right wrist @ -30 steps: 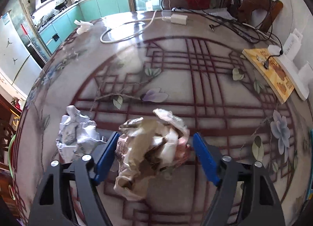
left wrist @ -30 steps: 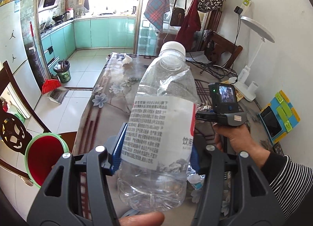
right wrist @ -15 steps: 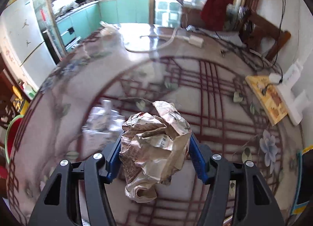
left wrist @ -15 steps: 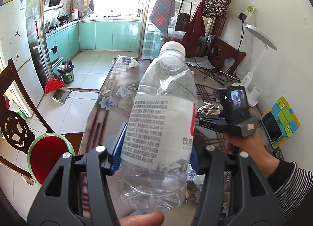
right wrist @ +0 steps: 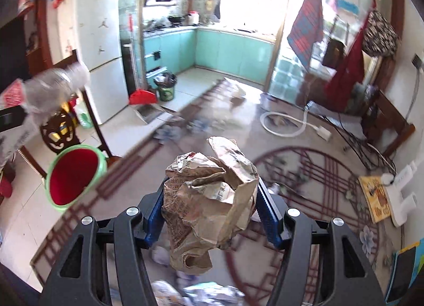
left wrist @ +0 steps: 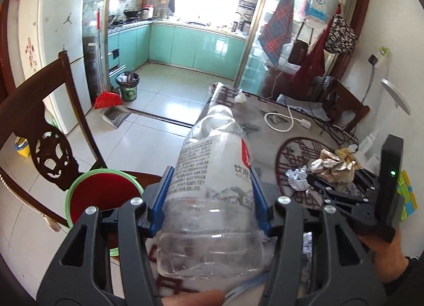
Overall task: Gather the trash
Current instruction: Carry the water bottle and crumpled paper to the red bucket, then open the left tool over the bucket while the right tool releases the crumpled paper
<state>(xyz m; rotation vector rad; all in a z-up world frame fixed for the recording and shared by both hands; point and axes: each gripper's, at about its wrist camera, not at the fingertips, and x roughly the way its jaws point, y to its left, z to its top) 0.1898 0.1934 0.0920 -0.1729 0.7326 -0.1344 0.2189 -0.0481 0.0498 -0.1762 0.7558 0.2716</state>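
Observation:
My left gripper (left wrist: 210, 194) is shut on an empty clear plastic bottle (left wrist: 212, 187) with a printed white label, held tilted above the table's left edge. My right gripper (right wrist: 210, 210) is shut on a crumpled brown newspaper ball (right wrist: 209, 200), lifted above the table. From the left wrist camera the same paper ball (left wrist: 334, 168) shows at the right in the other gripper, with a person's hand (left wrist: 384, 250) behind it. A green bin with a red liner (left wrist: 102, 194) stands on the floor left of the table; in the right wrist view the bin (right wrist: 75, 176) lies lower left, and the bottle (right wrist: 50, 89) at far left.
A dark wooden chair (left wrist: 39, 131) stands beside the bin. A small crumpled white paper (left wrist: 298, 177) lies on the patterned table (right wrist: 304, 173), with more scraps (right wrist: 201, 292) near its front edge. A white cable (right wrist: 283, 126), a white lamp base (right wrist: 400, 200) and a yellow book (right wrist: 375, 197) sit farther back and right.
Both grippers swung left toward the bin side of the table. The right gripper closed on the newspaper ball and lifted it off the table. The bottle stays clamped and now tilts more.

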